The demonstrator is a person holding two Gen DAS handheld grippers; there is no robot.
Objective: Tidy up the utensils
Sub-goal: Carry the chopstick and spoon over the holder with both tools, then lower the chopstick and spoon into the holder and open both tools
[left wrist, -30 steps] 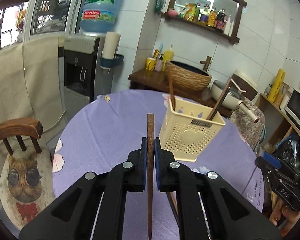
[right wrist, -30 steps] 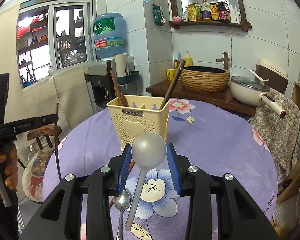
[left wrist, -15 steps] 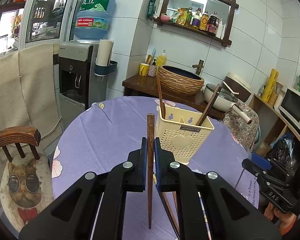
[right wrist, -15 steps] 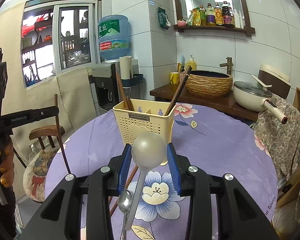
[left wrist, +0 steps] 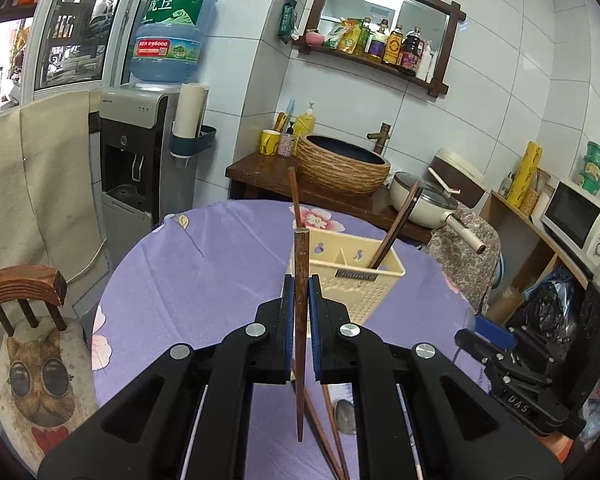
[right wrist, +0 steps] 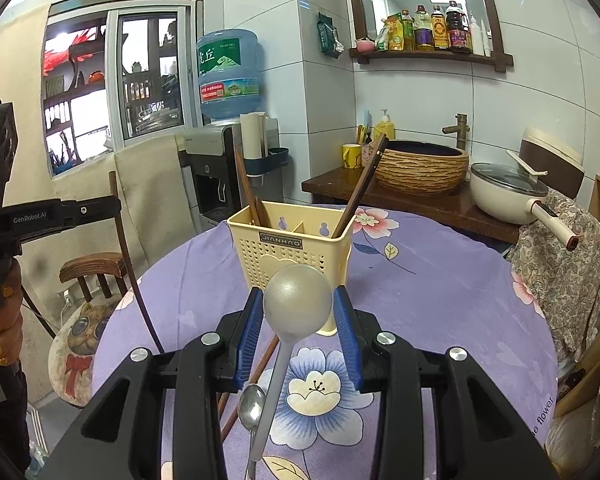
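Left gripper [left wrist: 301, 312]: closed tight on a dark wooden chopstick [left wrist: 301, 320], which stands upright between the blue pads; its squared top rises above the fingertips and its thin end hangs below them, above the table
Right gripper [right wrist: 299, 320]: fingers part way closed on a grey ladle [right wrist: 297, 300], the blue pads against the sides of its round bowl; the bowl sits up at the fingertips with its domed back facing the camera, and the handle slopes down and to the left between the arms
Basket [right wrist: 290, 246]: cream plastic utensil holder with perforated walls, a heart shape on the front and a dark label on the rim, standing on the table just beyond both grippers; divided inside into compartments
In the basket: brown chopsticks leaning out, one pair at the left end [right wrist: 247, 192] and one at the right end [right wrist: 360, 184]
On the table [right wrist: 440, 292]: purple flowered cloth; a small metal spoon [right wrist: 252, 404] lies under the right gripper beside the ladle handle, and loose chopsticks [left wrist: 328, 436] lie under the left gripper
Ladle look: matte silver-grey, smooth, long straight handle
Chopstick look: reddish-brown wood, tapering downward
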